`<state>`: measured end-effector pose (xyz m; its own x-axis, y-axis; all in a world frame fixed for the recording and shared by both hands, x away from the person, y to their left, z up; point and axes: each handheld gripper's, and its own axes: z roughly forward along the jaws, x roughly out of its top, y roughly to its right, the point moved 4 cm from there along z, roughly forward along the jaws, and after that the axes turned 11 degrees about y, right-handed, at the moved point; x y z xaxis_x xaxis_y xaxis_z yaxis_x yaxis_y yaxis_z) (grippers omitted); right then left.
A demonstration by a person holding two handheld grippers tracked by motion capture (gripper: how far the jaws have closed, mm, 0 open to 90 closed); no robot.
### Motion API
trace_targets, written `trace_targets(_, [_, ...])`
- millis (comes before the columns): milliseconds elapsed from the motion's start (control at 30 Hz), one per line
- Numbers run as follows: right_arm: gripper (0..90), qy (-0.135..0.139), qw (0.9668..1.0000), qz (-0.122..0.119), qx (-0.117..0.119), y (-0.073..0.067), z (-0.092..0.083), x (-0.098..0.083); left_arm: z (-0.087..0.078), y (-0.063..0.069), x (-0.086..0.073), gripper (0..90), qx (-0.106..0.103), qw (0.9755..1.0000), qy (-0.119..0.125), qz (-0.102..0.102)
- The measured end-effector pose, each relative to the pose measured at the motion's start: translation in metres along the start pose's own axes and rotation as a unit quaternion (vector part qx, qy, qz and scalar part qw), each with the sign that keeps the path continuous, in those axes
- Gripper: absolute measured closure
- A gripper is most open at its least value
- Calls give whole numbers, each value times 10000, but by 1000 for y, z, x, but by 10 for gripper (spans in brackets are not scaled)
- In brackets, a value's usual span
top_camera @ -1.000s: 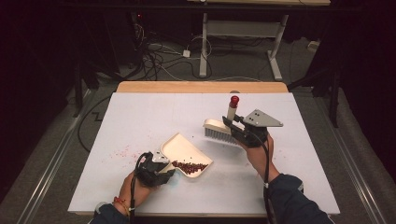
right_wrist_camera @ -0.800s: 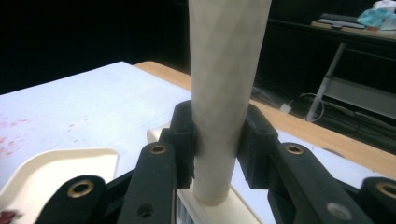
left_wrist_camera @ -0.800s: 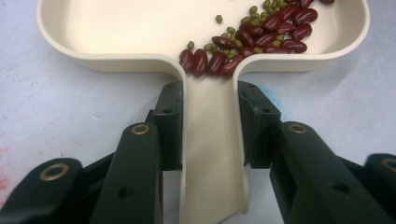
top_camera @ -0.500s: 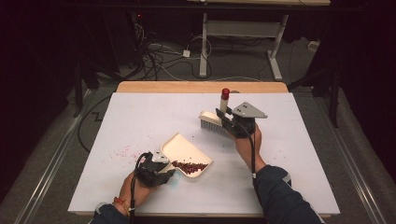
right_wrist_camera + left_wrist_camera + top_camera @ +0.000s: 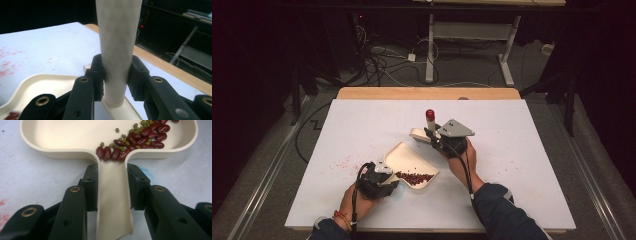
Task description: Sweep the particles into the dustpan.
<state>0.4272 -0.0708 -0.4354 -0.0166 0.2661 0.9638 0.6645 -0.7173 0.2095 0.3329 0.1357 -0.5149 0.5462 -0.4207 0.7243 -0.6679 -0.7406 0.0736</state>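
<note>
The left gripper point(image 5: 384, 176) lies low on the table point(image 5: 532, 150), forearm coming in from the near edge, its jaws clamped on the handle of the cream dustpan point(image 5: 112, 195) — the pan stretches straight ahead of them, with red kidney beans point(image 5: 140, 137) and small green beans piled just past the handle. The right gripper point(image 5: 434, 140) is raised and tilted, wrist cocked, jaws closed around the cream brush handle point(image 5: 117, 50); the red-tipped brush point(image 5: 424, 130) hangs beside the dustpan's far rim.

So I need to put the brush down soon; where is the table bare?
Bare: the white table's right side beyond the right gripper, and the far strip by the wooden edge. Crowded: the middle, with dustpan, beans, brush, and red specks to its left.
</note>
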Motion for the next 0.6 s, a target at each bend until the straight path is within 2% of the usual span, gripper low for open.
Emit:
trace_targets(200, [699, -102, 9996, -53, 258, -20, -9, 3, -2, -4, -1, 635, 105, 9999, 16, -105])
trace_targets(300, [699, -84, 9988, 124, 462, -27, -15, 5, -2, -8, -1, 634, 146, 9998, -11, -114])
trace_targets(333, [700, -92, 9985, 88, 528, -31, -17, 6, -2, -9, -2, 634, 166, 9998, 0, -130])
trace_targets(500, [705, 76, 9956, 336, 870, -42, -25, 17, -3, -11, -2, 634, 218, 9996, 12, -160])
trace_targets(600, [705, 174, 9948, 335, 942, -44, -30, 24, -3, -11, -3, 634, 230, 9996, 20, -167])
